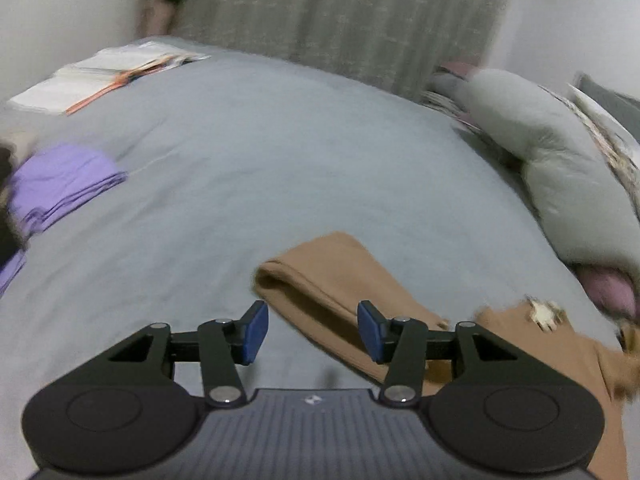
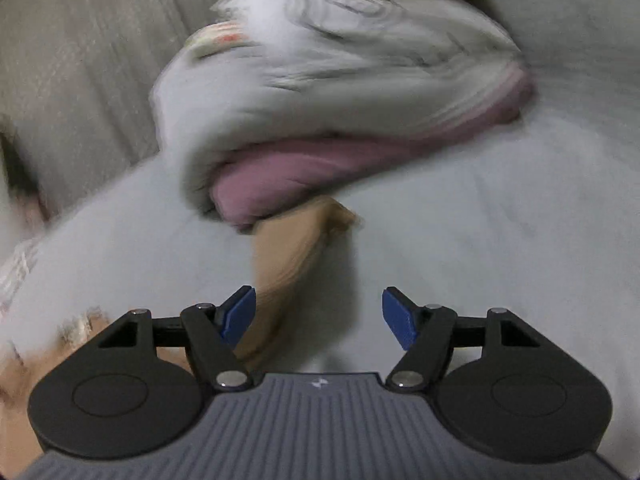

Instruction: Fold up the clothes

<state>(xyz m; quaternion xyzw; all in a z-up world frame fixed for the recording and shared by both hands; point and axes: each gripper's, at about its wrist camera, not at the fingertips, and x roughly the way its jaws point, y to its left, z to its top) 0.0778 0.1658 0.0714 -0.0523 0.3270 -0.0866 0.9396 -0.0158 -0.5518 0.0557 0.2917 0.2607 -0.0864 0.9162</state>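
A tan garment (image 1: 328,276) lies on the grey bed sheet (image 1: 260,152), one sleeve stretched out towards the left. A pale ornament (image 1: 544,310) sits on its body at the right. My left gripper (image 1: 313,332) hovers over the sleeve with its blue pads (image 1: 256,332) apart and nothing pressed between them. In the blurred right wrist view the tan sleeve (image 2: 284,256) runs from the left blue pad (image 2: 240,314) up to the bedding pile. My right gripper (image 2: 319,318) is open over bare sheet, the sleeve just beside its left finger.
A folded purple garment (image 1: 60,184) lies at the bed's left edge. Papers with an orange strip (image 1: 100,76) rest at the far left. A grey quilt bundle (image 1: 560,160) over pink fabric (image 2: 300,172) fills the right side. A curtain (image 1: 340,12) hangs behind.
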